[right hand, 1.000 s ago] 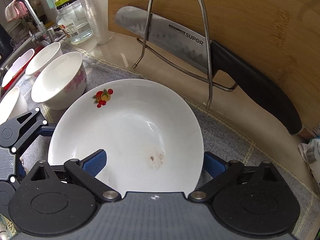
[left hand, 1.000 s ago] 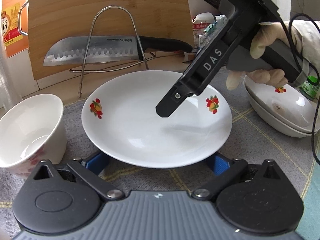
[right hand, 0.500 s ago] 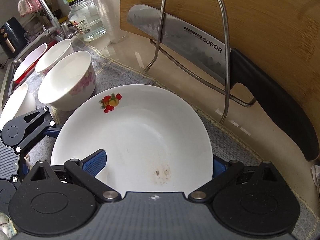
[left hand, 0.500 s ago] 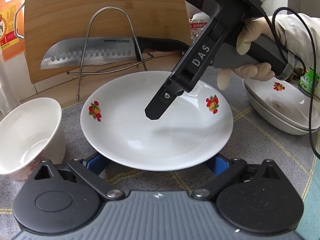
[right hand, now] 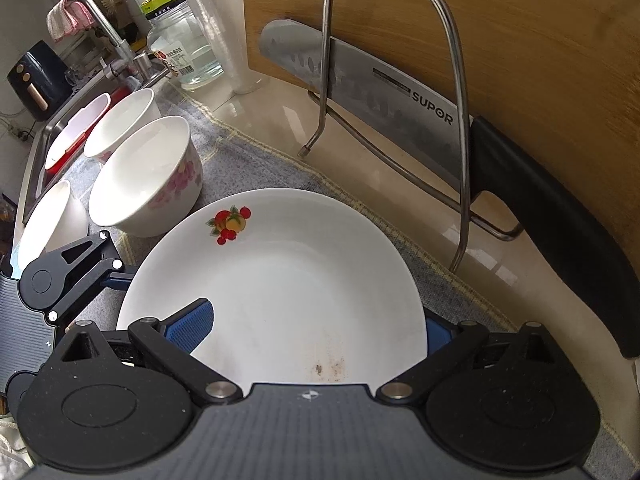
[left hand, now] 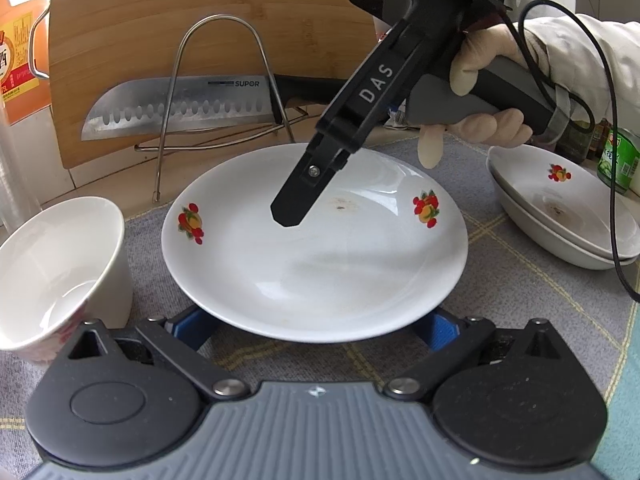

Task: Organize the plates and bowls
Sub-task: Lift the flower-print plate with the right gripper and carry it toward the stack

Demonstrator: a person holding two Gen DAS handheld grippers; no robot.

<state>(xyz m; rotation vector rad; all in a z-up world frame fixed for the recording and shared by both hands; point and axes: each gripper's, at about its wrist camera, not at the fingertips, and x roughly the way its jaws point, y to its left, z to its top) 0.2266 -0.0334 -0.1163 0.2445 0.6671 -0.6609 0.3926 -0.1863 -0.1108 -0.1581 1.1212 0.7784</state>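
Note:
A white plate with fruit prints (left hand: pixel 316 256) lies on the grey mat; it also shows in the right wrist view (right hand: pixel 288 292). My left gripper (left hand: pixel 312 326) is open at the plate's near edge, its blue pads low on either side of the rim. My right gripper (right hand: pixel 316 326) is open, one blue pad over the plate's inside and one outside its far rim; its black finger (left hand: pixel 296 204) hangs over the plate's middle. Two stacked plates (left hand: pixel 560 208) sit at the right. White bowls (right hand: pixel 148 176) stand at the left.
A bamboo cutting board (left hand: pixel 208 20), a wire rack (left hand: pixel 224 76) and a cleaver (left hand: pixel 180 106) stand behind the plate. A bowl (left hand: pixel 60 272) is close on the left. A sink and faucet (right hand: pixel 100 28), a glass jar (right hand: pixel 180 48) and a green jar (left hand: pixel 618 160) are around.
My right gripper has slid left and forward over the plate. The left gripper has stayed at the plate's near edge.

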